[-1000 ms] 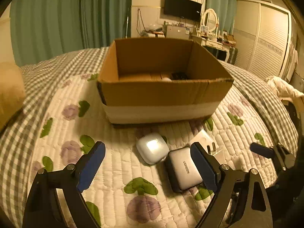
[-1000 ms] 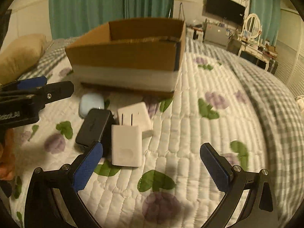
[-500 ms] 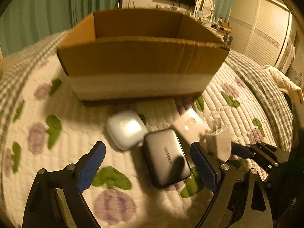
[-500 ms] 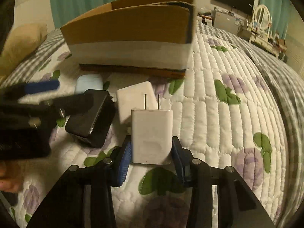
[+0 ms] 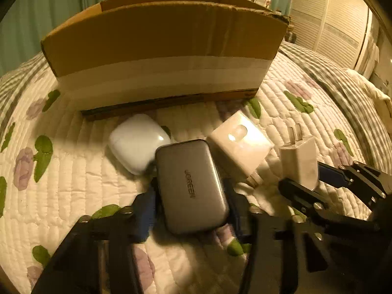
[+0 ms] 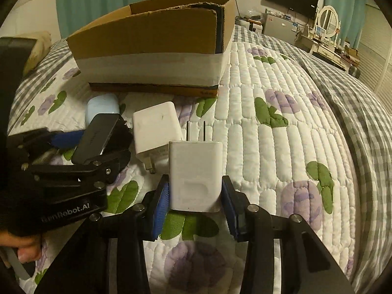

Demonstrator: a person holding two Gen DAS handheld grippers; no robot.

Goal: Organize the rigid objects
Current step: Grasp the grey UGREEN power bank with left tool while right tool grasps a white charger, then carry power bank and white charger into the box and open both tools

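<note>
My left gripper [image 5: 191, 208] is shut on a grey UGREEN charger [image 5: 189, 186] that rests on the quilt. My right gripper [image 6: 196, 201] is shut on a small white plug adapter [image 6: 194, 175], prongs pointing forward; it also shows in the left wrist view [image 5: 299, 164]. A larger white charger [image 5: 240, 144] and a white earbud case [image 5: 137, 142] lie just beyond, in front of an open cardboard box [image 5: 159, 49]. The box also shows in the right wrist view [image 6: 156, 46].
The floral quilt [image 6: 281, 147] covers a bed with a grey checked cover at its edges. A pillow [image 6: 39, 46] lies at far left. A dresser with a mirror [image 6: 328, 22] and a TV stand along the far wall.
My left gripper moved forward and closed on the grey charger. My right gripper closed on the white plug adapter half a second ago and keeps its hold.
</note>
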